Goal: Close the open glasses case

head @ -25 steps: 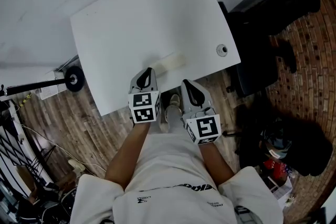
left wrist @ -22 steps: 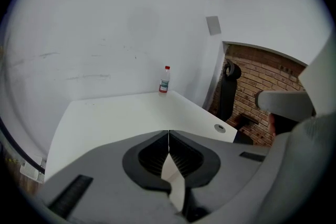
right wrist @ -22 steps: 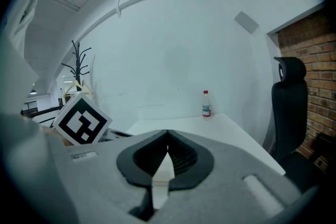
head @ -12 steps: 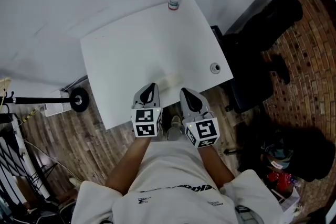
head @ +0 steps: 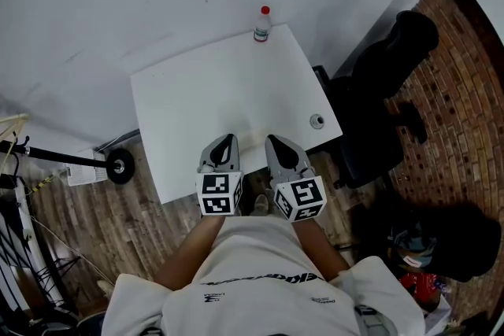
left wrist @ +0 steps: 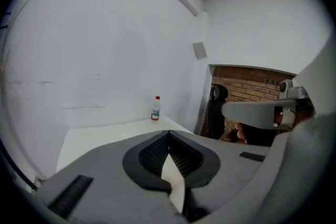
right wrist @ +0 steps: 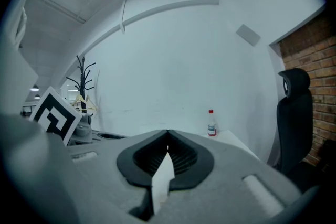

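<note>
You drew left gripper [head: 228,139] and right gripper [head: 272,141] — both pinched together, empty — back from the glasses case [head: 250,136] (probably closed already, too faint to confirm).

"What moved during that last second?"

"Both grippers drew back. The grey left gripper [head: 226,140] and the grey right gripper [head: 273,142] had reached in over the near part of the white rectangular table [head: 197,94]. They ended up at its near edge, closer to the person's body."

"And the head view itself?"

"It pulled away. The table shrank in the frame, the small clear red-capped bottle [head: 261,24] slid down from the top edge, and more of the black office chair [head: 382,71] came in."
</note>
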Demonstrator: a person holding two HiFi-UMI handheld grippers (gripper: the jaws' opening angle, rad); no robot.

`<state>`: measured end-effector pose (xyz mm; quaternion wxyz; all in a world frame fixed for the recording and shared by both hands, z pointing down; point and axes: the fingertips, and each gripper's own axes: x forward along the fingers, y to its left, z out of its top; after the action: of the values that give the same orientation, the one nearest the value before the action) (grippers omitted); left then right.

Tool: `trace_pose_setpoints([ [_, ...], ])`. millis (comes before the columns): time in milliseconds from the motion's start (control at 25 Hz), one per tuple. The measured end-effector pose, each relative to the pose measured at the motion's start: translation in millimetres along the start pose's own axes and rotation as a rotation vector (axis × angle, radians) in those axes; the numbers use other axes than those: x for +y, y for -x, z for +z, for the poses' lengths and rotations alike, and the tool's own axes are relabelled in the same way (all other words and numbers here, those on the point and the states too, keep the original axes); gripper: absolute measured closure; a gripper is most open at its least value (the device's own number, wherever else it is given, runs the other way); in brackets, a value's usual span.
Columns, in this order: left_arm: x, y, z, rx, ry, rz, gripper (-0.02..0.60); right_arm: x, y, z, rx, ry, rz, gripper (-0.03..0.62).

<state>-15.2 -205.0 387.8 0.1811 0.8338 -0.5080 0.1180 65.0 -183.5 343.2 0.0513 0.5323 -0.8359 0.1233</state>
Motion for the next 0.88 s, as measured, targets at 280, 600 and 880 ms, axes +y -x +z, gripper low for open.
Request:
trace_pose_setpoints([
  [280, -4.6, 19.6, 27.1, -0.074, -0.04, -0.007, 0.583, 10.4, 1.9, 26.4, -0.048, 0.047, -0.001, 0.592],
  [600, -11.2, 29.9, 42.1, -0.123, -0.098, -0.002, 0.583, 9.0, 7.9, 34.9, -0.067, 0.055, -0.007, 0.594],
  [880, -12.7, 32.0, 45.1, -0.143, -0.107, -0.003, 0.583, 8.2, 6.6, 35.3, -0.08, 0.052, -0.01, 0.594],
])
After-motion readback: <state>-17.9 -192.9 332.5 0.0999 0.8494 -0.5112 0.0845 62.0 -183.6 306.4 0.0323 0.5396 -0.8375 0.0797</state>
